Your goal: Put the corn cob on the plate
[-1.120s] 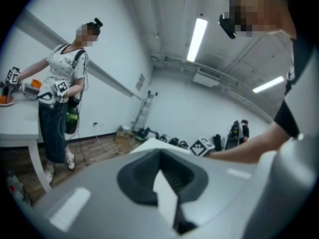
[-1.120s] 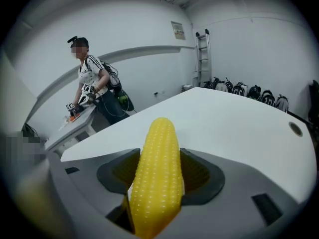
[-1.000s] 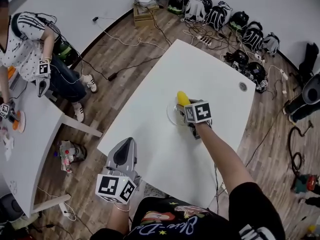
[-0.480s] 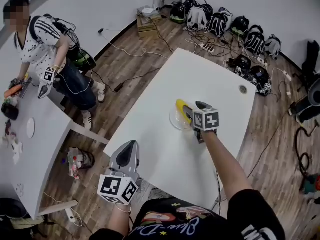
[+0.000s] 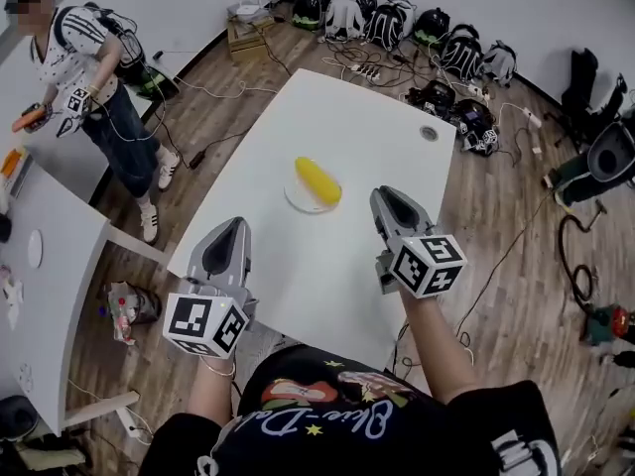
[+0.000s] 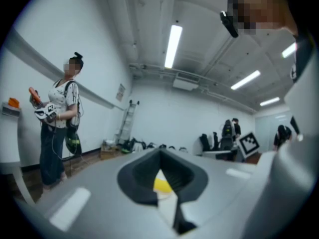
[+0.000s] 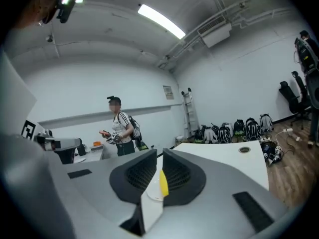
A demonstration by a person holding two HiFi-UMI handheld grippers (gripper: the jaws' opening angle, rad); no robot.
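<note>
The yellow corn cob [image 5: 317, 180] lies on the clear plate [image 5: 298, 201] in the middle of the white table [image 5: 377, 117]. My right gripper [image 5: 389, 198] hangs above the table's near side, to the right of the plate and apart from it. Its jaws are closing, a narrow gap remains, and nothing is between them. The right gripper view looks through that gap [image 7: 160, 152] at the corn cob [image 7: 163, 183] on the plate [image 7: 152, 193]. My left gripper [image 5: 226, 228] is held off the table's near left edge, shut and empty. The corn cob [image 6: 162, 185] shows beyond its jaws.
A person [image 5: 84, 58] with grippers stands at the far left by a second table [image 5: 40, 266]. Backpacks [image 5: 397, 23] and cables line the far wall, beside a wooden crate [image 5: 248, 33]. A cable hole [image 5: 429, 133] sits near the table's far right corner.
My right gripper has left the corn cob on the plate, pulled back toward me and risen, and its jaws have narrowed. The left gripper has lifted a little.
</note>
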